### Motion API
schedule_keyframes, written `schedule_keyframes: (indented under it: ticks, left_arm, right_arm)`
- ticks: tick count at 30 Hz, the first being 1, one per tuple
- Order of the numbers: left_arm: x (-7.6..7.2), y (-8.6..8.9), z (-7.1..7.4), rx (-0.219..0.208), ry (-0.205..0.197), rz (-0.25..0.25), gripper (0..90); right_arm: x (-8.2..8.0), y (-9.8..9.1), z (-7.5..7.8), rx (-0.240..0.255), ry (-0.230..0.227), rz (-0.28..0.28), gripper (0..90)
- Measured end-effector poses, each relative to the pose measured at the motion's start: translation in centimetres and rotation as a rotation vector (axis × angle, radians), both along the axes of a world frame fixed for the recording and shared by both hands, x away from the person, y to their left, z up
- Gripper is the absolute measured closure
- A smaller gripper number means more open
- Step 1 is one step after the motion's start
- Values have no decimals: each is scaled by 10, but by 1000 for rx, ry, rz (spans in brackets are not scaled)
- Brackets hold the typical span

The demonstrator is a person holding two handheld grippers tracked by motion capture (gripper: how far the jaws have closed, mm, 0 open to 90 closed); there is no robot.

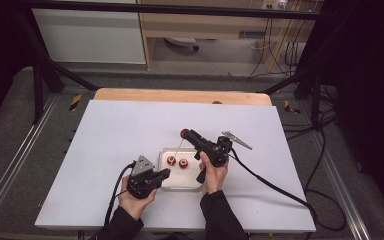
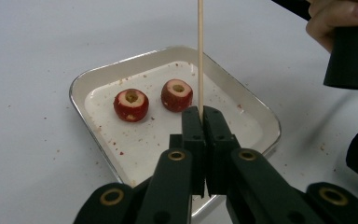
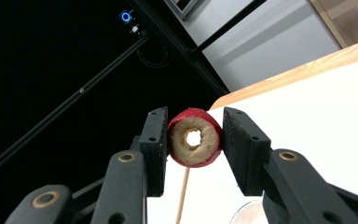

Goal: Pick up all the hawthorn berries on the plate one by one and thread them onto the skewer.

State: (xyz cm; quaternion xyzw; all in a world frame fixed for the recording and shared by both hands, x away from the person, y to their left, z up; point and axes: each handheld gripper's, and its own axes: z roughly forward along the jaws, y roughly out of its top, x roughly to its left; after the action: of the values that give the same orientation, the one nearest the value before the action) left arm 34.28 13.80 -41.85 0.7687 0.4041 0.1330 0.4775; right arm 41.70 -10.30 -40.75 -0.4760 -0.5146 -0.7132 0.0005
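Observation:
My left gripper [image 1: 166, 173] [image 2: 202, 114] is shut on a thin wooden skewer [image 2: 199, 56] that stands upright over a metal tray [image 1: 196, 185] [image 2: 81, 81]. Two cored red fruit pieces [image 2: 131, 104] [image 2: 177, 94] lie in the tray, also seen in the high view [image 1: 171, 160] [image 1: 183, 163]. My right gripper [image 1: 185, 133] [image 3: 195, 135] is raised above the tray's far edge, shut on a third cored red fruit piece [image 3: 200, 157] [image 1: 184, 132]. The skewer [image 3: 182, 196] [image 1: 179, 146] rises to just under that piece. Whether its tip is in the hole I cannot tell.
The tray sits near the front middle of a white table [image 1: 110, 135] with a wooden strip [image 1: 180, 95] along its back edge. Crumbs dot the tray floor. Black frame posts [image 1: 39, 85] and cables [image 1: 275, 182] lie around the table.

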Motion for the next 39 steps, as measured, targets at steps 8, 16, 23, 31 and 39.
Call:
schedule_keyframes:
  ticks: [8, 16, 23, 31, 39]
  left_arm:
    - [7, -7, 7, -21, 7, 30, 884]
    - [18, -13, 11, -34, 2, 42, 883]
    - [24, -16, 13, -42, 0, 43, 884]
    - [25, -15, 10, -29, -3, 34, 883]
    - [19, 0, 7, 2, -21, 6, 883]
  right_arm:
    - [-3, 5, -8, -17, 10, 19, 621]
    - [-10, 10, -15, -37, 34, 52, 622]
    - [-18, 14, -21, -77, 32, 81, 622]
    - [-22, 16, -24, -108, 45, 105, 620]
    - [-24, 9, -12, -190, 3, 114, 487]
